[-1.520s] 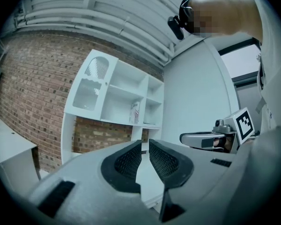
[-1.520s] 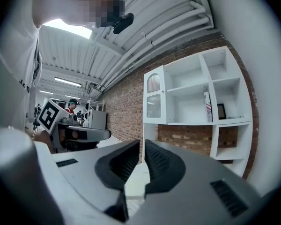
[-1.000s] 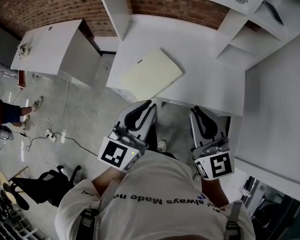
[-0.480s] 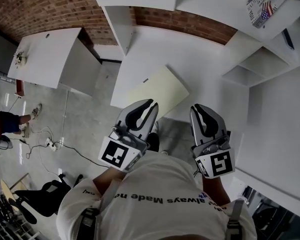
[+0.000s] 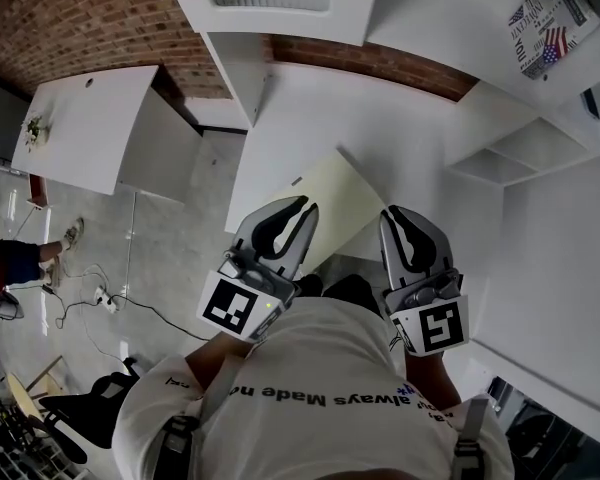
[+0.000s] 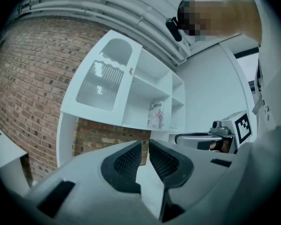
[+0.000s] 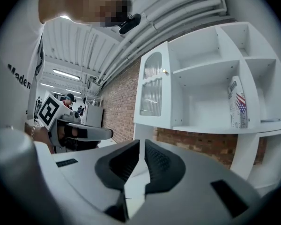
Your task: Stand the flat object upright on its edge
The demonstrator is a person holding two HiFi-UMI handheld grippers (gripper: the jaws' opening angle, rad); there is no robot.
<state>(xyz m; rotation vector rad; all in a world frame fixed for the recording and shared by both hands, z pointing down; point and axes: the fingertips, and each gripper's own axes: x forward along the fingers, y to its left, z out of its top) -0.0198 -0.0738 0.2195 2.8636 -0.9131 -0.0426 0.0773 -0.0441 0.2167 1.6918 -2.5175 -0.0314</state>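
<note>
Head view shows the left claw [image 5: 301,208] and right claw [image 5: 392,216] pinched closed and empty, held near. Just beyond, between them, the pale flat board [image 5: 335,198] lies flat on the white surface [image 5: 380,108], one corner pointing far. The left claw looks closer.

Soft, even daylight-like light fills the head view: the white desk [image 5: 410,118] and shelves [image 5: 500,158] nearly wash out, the flat board [image 5: 330,203] throws hardly any shadow, and the brick wall [image 5: 70,18] stays dim. Both gripper views bulge strongly, with black corners. Ceiling strip lights [image 7: 65,73] glare in the right gripper view, and the nearest surfaces look soft.
</note>
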